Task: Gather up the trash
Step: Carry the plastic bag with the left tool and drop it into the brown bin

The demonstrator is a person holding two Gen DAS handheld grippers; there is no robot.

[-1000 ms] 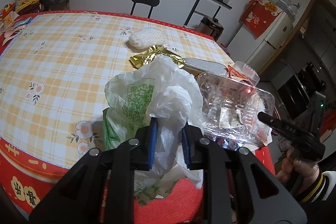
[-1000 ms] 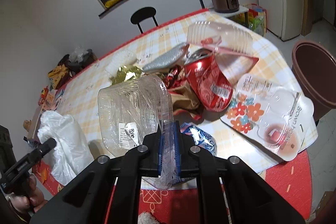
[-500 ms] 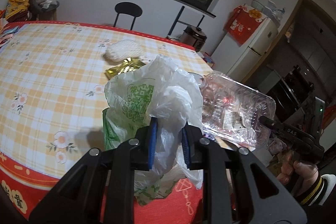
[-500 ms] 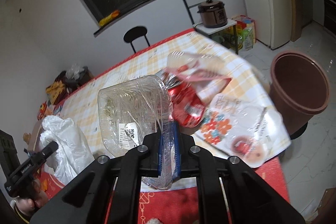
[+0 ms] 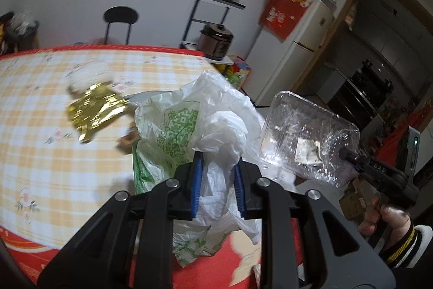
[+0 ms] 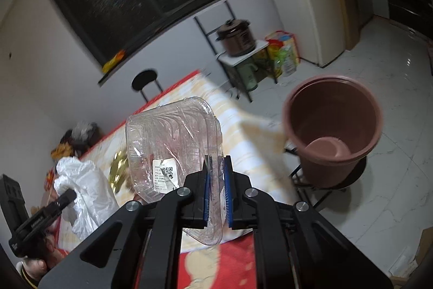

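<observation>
While clamped, bag between jaws

Clear plastic container: carried off the desk toward the brown bin. White plastic bag: swung the same way. Red can and wrappers: gone from view.

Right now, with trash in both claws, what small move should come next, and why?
Probably carry the clear plastic box in the right claw over the brown bin: it is gripped, and the open bin stands just right of it.
</observation>
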